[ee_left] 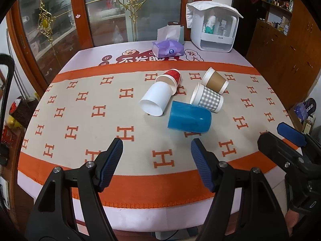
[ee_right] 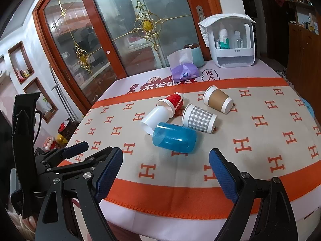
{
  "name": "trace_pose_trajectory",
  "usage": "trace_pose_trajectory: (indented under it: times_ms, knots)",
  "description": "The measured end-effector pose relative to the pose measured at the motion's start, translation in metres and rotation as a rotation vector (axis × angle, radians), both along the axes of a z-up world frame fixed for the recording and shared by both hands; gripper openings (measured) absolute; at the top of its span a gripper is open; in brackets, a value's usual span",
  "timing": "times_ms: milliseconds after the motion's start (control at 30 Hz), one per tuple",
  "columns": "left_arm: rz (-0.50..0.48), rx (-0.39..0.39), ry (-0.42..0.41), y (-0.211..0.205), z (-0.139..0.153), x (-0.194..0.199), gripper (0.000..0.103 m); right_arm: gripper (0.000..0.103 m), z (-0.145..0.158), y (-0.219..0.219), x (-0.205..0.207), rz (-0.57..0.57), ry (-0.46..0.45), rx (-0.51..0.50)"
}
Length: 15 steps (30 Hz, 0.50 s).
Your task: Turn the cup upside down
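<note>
Right now the blue cup (ee_right: 174,138) is lying on its side, long axis crosswise, just ahead of the wide-spread right gripper (ee_right: 166,172) (the nearer one); the left gripper (ee_left: 156,162) is gaping wide too.

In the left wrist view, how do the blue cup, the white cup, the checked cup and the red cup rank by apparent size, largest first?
1. blue cup, also nearest the camera
2. white cup, nearly as large
3. checked cup
4. red cup, farthest and partly hidden by the white cup, so its true size is unsure
</note>
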<state>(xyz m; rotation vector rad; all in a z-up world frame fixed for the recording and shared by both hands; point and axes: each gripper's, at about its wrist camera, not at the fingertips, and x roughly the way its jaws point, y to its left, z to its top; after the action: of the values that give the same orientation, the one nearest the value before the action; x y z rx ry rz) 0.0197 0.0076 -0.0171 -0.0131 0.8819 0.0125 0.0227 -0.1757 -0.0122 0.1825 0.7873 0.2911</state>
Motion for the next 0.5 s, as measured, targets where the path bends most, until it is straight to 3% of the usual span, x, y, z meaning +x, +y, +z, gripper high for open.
trace_pose_trajectory:
  times_ms: [267, 500]
  knots:
    - [-0.025, 0.038, 0.012, -0.002, -0.005, 0.015, 0.068, 0.089, -0.011, -0.005, 0.014, -0.022, 0.021, 0.018]
    - [-0.11, 0.105, 0.022, -0.013, -0.009, 0.035, 0.068, 0.089, -0.023, -0.014, 0.031, -0.06, 0.054, 0.041]
